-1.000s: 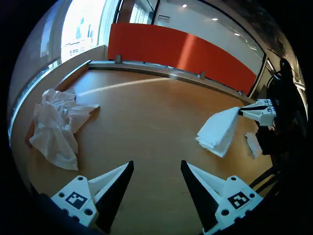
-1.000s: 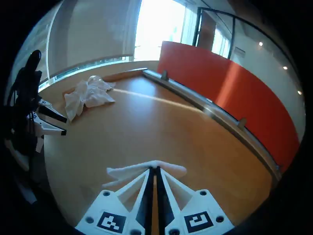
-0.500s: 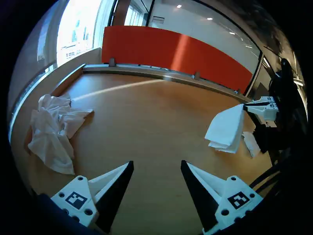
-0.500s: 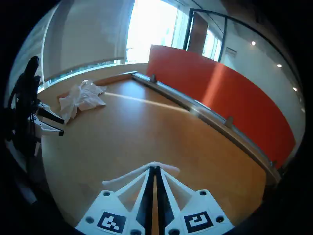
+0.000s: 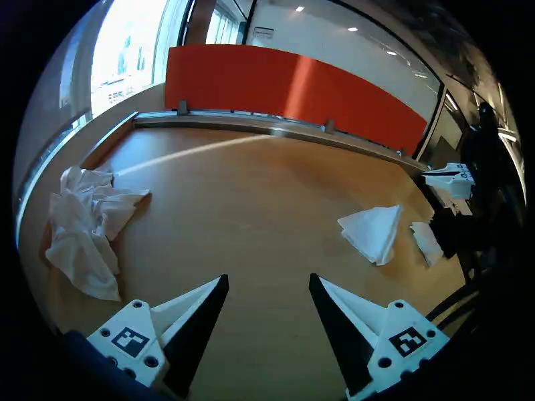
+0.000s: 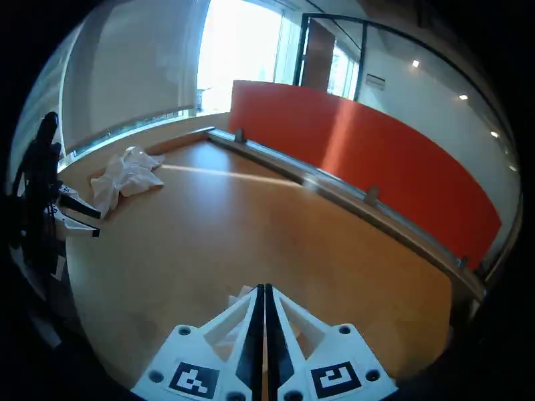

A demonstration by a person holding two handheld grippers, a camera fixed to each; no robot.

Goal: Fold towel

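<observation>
Fingers of my left gripper (image 5: pixel 267 277) stand spread and empty, low over the near desk (image 5: pixel 254 200). Those of my right gripper (image 6: pixel 264 289) are pressed together with nothing between them. The folded towel (image 5: pixel 371 230), which hung from them half a second ago, now lies flat on the right of the desk, just beside a small cloth (image 5: pixel 424 242), and that gripper has lifted clear. I judge this towel done. Farther off on the left, the crumpled pile (image 5: pixel 83 230) lies as before, unfolded.
</observation>
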